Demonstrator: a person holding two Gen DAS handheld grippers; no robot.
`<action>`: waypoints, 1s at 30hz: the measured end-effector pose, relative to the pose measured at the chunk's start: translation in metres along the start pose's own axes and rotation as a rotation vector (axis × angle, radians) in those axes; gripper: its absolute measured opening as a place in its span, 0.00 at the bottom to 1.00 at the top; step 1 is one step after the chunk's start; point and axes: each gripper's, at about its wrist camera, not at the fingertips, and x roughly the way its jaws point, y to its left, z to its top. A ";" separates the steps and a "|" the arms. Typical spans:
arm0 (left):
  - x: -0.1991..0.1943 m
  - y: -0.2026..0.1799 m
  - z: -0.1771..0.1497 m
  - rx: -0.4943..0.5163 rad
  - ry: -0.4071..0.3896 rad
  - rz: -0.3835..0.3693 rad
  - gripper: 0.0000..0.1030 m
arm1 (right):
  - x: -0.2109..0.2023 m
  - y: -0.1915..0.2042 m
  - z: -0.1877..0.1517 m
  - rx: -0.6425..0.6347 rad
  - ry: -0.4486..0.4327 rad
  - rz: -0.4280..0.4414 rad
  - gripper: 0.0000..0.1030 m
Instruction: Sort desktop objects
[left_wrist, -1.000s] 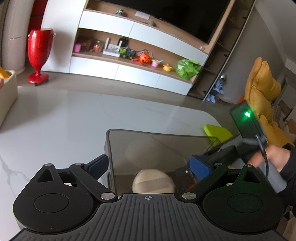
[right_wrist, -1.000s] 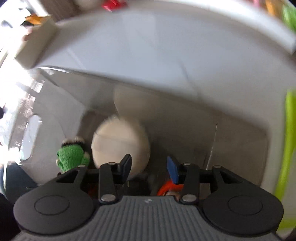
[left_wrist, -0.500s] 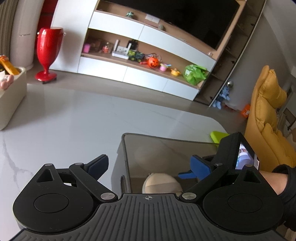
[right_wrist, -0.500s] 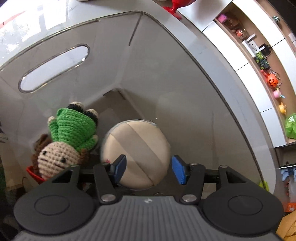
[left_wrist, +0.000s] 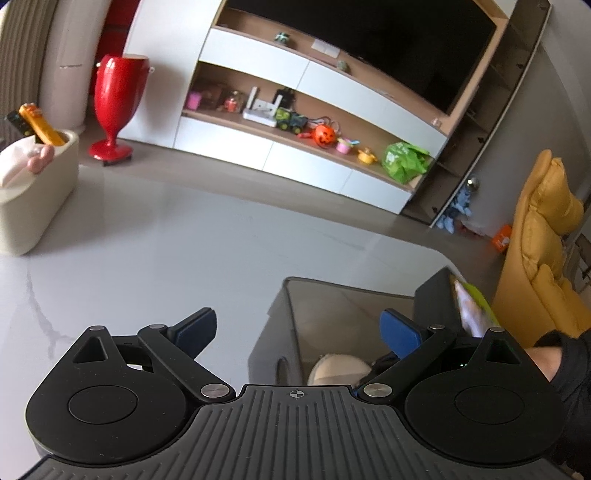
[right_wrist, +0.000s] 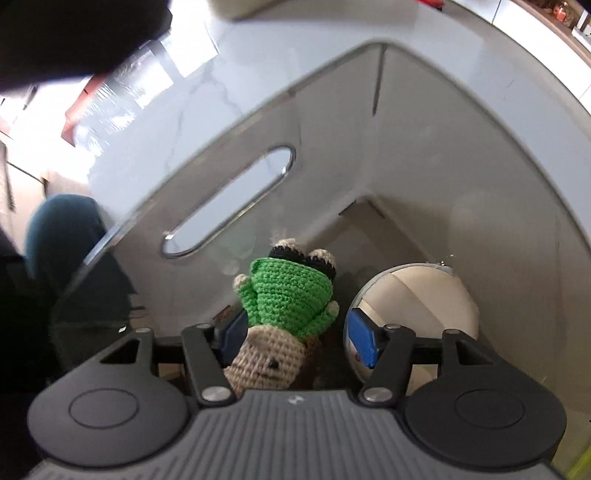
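A smoky clear bin (left_wrist: 291, 302) stands on the white marble table (left_wrist: 147, 251). Inside the bin (right_wrist: 424, 122) lie a crocheted doll in green (right_wrist: 286, 295) and a round beige pouch (right_wrist: 417, 299); the pouch (left_wrist: 338, 369) shows through the bin in the left wrist view. My right gripper (right_wrist: 297, 334) is open down inside the bin, its blue pads either side of the doll; whether they touch it I cannot tell. My left gripper (left_wrist: 299, 328) hangs open and holds nothing, above the bin's near left corner.
A cream tub (left_wrist: 37, 192) with a tissue and remotes stands at the table's far left. A lime-green thing (left_wrist: 476, 306) lies by the bin's right side. A person's black sleeve (left_wrist: 569, 365) is at the right. A yellow sofa (left_wrist: 543, 251) stands past the table.
My right gripper went down into the bin and swung left from the beige pouch to the doll, opening wider. The left gripper drifted left; the bin now sits further right in its view.
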 end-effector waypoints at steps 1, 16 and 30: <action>-0.001 0.004 0.001 -0.009 -0.002 0.004 0.96 | 0.005 0.003 0.002 -0.013 0.009 -0.009 0.61; -0.004 0.033 0.007 -0.087 -0.015 0.037 0.96 | 0.024 0.014 0.012 -0.013 0.009 -0.065 0.49; -0.005 0.030 0.007 -0.085 -0.015 0.035 0.96 | 0.011 -0.037 0.022 0.238 -0.016 0.069 0.66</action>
